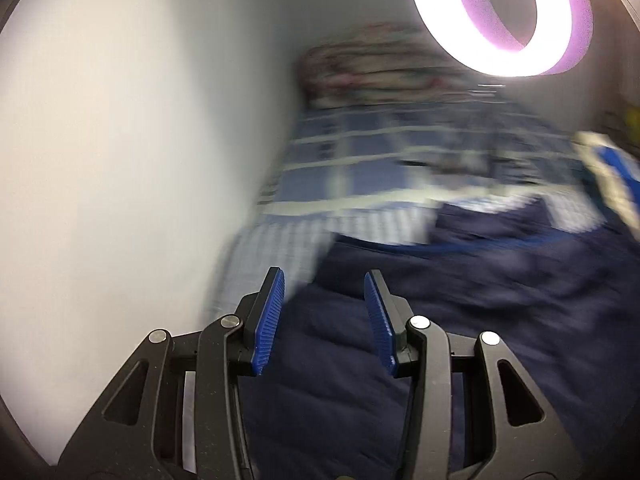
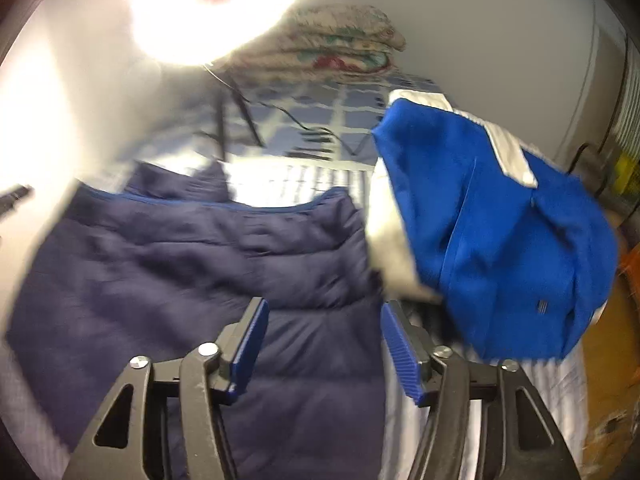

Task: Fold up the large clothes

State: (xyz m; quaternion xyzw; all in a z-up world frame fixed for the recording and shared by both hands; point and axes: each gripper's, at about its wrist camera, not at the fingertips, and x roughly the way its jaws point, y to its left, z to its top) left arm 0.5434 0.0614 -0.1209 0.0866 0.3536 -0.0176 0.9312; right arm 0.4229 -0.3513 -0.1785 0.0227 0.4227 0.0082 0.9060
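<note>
A dark navy quilted jacket (image 2: 200, 264) lies spread flat on the bed; it also fills the lower right of the left wrist view (image 1: 460, 300). My left gripper (image 1: 324, 280) is open and empty, just above the jacket near its left edge by the wall. My right gripper (image 2: 324, 308) is open and empty above the jacket's right part. A bright blue garment with white panels (image 2: 492, 224) lies bunched to the right of the jacket; its edge shows blurred in the left wrist view (image 1: 608, 176).
The bed has a blue and white checked sheet (image 1: 360, 160) (image 2: 320, 120). A folded floral quilt (image 2: 344, 36) is stacked at the far end. A ring light (image 1: 500, 12) glows overhead. A white wall (image 1: 120, 160) runs along the left. Black cables (image 2: 248, 120) lie on the sheet.
</note>
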